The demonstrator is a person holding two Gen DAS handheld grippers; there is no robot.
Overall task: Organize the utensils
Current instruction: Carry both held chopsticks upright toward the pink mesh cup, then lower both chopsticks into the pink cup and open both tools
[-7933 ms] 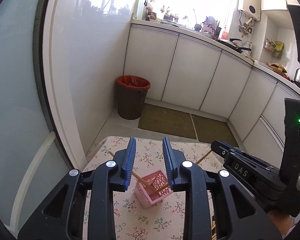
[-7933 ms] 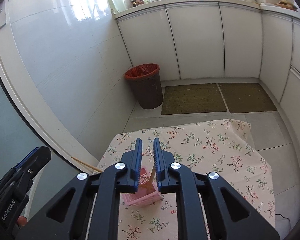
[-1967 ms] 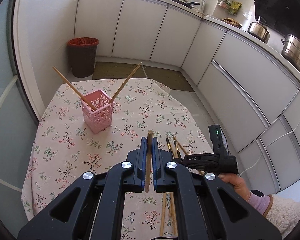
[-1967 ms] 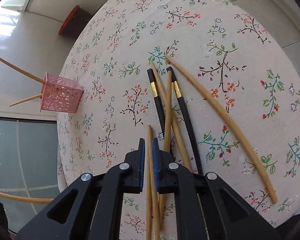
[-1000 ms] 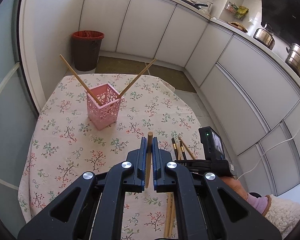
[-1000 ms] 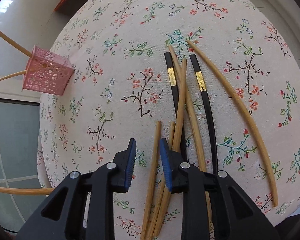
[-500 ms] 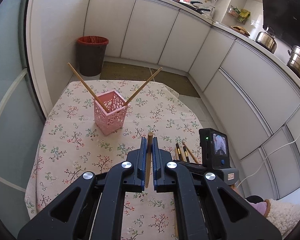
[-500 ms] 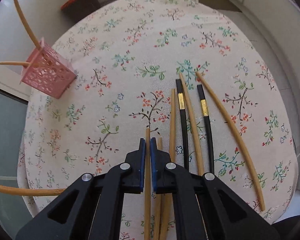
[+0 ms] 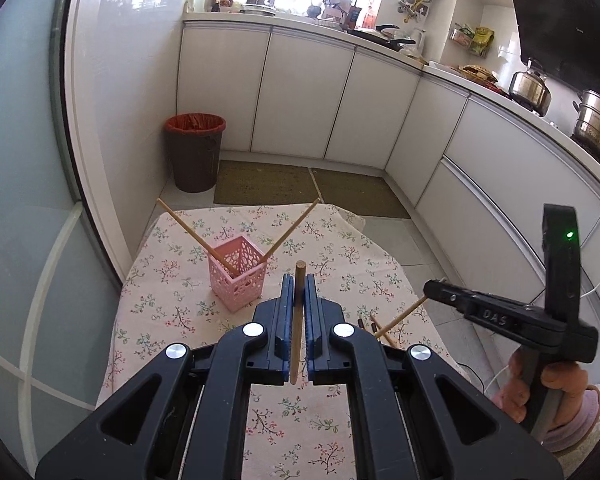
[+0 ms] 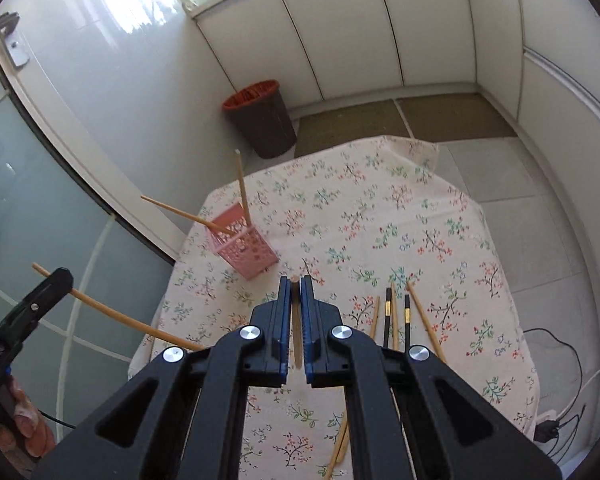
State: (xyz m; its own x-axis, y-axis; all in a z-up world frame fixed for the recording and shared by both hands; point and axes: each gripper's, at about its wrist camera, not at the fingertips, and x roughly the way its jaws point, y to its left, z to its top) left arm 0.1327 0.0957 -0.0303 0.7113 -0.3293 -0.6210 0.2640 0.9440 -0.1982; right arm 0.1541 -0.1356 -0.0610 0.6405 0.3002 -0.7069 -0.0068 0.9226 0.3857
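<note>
Clamping a wooden chopstick (image 9: 297, 320) between its blue pads, the left claw (image 9: 297, 292) hangs above the counter (image 9: 172, 320), which is draped in a floral cloth; the stick's blunt end pokes up just past the fingertips and its other end shows below, between the claw's arms. From the right wrist view, the right claw (image 10: 295, 294) is likewise pinched tight on a second light wooden chopstick (image 10: 297, 332), a thin pale strip running lengthwise between the pads. A pink lattice holder (image 9: 238, 272) stands on the far left part of the counter, with two wooden chopsticks (image 9: 196, 236) already in it, leaning apart in a V. The remaining loose chopsticks (image 10: 396, 320) lie on the near right part of the cloth, well apart from the holder: several plain wooden ones and two black ones with gold bands, roughly side by side and pointing away from the camera. In the left wrist view the right claw appears at the right edge, gripped by a person's hand (image 9: 540, 388) with a pink cuff, its chopstick slanting down toward the loose pile. Beyond the counter stand a dark bin (image 9: 194, 152) with a red liner, white cabinets and two floor mats.
</note>
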